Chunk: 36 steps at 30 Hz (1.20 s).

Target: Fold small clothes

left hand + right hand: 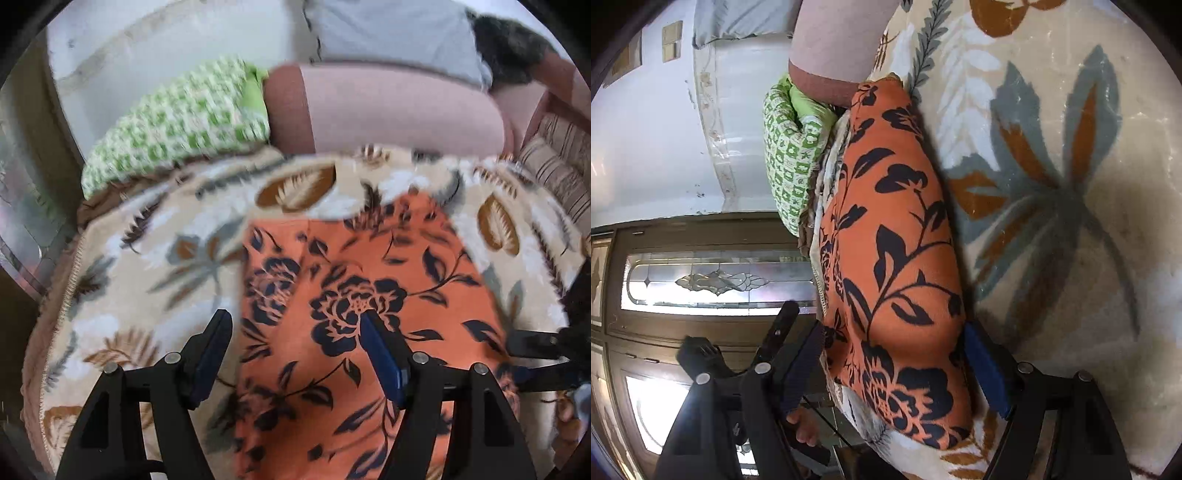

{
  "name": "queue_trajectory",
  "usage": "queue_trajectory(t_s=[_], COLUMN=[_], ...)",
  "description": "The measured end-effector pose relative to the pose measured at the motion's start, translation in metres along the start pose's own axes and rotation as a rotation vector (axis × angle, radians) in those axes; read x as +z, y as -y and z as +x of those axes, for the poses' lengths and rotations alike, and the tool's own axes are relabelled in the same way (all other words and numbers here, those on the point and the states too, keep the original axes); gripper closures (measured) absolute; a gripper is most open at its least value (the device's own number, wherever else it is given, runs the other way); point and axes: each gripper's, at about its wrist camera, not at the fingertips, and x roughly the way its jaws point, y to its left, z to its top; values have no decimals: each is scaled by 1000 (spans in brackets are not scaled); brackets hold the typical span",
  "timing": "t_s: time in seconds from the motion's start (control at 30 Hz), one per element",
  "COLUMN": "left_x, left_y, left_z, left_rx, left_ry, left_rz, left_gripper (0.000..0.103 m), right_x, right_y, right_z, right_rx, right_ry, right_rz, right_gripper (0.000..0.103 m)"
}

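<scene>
Now the left tongs (295, 343) hang wide open and empty over the orange floral garment (362, 295) on the leaf-print blanket (147, 258), while the right tongs (894, 354) gape astride its limp, light edge, best pinched at a corner.

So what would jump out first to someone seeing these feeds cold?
The orange cloth with dark flowers, spread on the leafy cream blanket. Both grippers are open over it, the left gripper from above, the right gripper straddling its edge. Behind lies a green checked bundle.
</scene>
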Motion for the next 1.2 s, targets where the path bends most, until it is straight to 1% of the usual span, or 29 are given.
queue_trajectory(t_s=[0.07, 0.1, 0.13, 0.17, 0.2, 0.23, 0.27, 0.3, 0.33, 0.4, 0.43, 0.47, 0.5, 0.63, 0.67, 0.7, 0.73, 0.77, 0.8, 0.83, 0.87, 0.9, 0.97, 1.03, 1.07, 1.1, 1.13, 1.17, 1.2], left_x=[-9, -13, -17, -19, -19, -18, -16, -14, -15, -17, -17, -18, -20, -19, -18, -18, -18, -19, -19, -20, -20, -20, -20, -21, -21, -21, -21, -21, -21], left_y=[-2, -7, -15, -22, -25, -26, -26, -25, -24, -24, -25, -28, -29, -27, -27, -27, -27, -29, -29, -29, -29, -28, -29, -32, -34, -34, -34, -34, -34], left_z=[37, 46, 51, 53, 54, 55, 56, 56, 56, 57, 60, 60, 58, 59, 59, 58, 58, 59, 59, 61, 63, 63, 62, 63, 64, 64, 64, 64, 64], left_rx=[80, 66, 39, 33, 23, 10, 8, 12, 11, 1, -5, -10, -16, -19, -19, -19, -19, -26, -35, -40, -47, -48, -43, -56, -64, -66, -66, -65, -67], left_ry=[-107, -129, -125, -123, -130, -136, -136, -134, -131, -129, -129, -129, -130, -133, -135, -135, -134, -132, -131, -135, -139, -135, -127, -131, -136, -137, -136, -134, -134], left_rz=[3, -16, -57, -98, -109, -116, -109, -92, -79, -91, -100, -111, -120, -119, -117, -115, -116, -121, -126, -131, -133, -136, -134, -148, -160, -163, -162, -160, -160], left_gripper=[30, 28, 22, 18, 17, 17, 17, 17, 17, 16, 15, 15, 15, 15, 15, 15, 15, 15, 15, 15, 15, 15, 15, 14, 14, 14, 14, 14, 14], right_x=[-2, -5, -10, -13, -12, -9, -5, -3, -2, 4, 9, 17, 27, 56, 58, 59, 58, 55, 50, 47, 48, 49, 46, 45, 47, 50, 56, 63, 72], right_y=[-5, -12, -20, -21, -17, -9, -2, -3, -9, -21, -25, -27, -28, -21, -19, -18, -22, -29, -30, -21, 2, 8, -9, -28, -35, -42, -46, -48, -49], right_z=[1, 0, 1, 4, 8, 10, 6, 1, -9, -27, -32, -32, -25, 24, 35, 40, 37, 31, 27, 30, 38, 38, 32, 25, 20, 14, 10, 13, 20], right_rx=[-92, -129, -174, -212, -228, -193, -130, -126, -149, -131, -123, -102, -83, -82, -75, -58, -69, -81, -97, -138, -154, -118, -122, -173, -187, -198, -220, -220, -209], right_ry=[13, 24, 33, 39, 30, 21, 12, 22, 60, 147, 172, 174, 145, 11, -25, -29, -7, 25, 47, 45, 11, 13, 12, 26, 55, 102, 155, 167, 149], right_rz=[-18, -47, -98, -124, -122, -94, -35, -24, -49, -92, -98, -102, -102, -89, -83, -70, -76, -114, -128, -105, -29, -4, -65, -112, -132, -142, -144, -140, -134], right_gripper=[63, 66, 66, 66, 66, 64, 54, 39, 33, 16, 12, 10, 10, 10, 12, 28, 43, 71, 71, 71, 72, 72, 68, 60, 35, 13, 9, 9, 9])
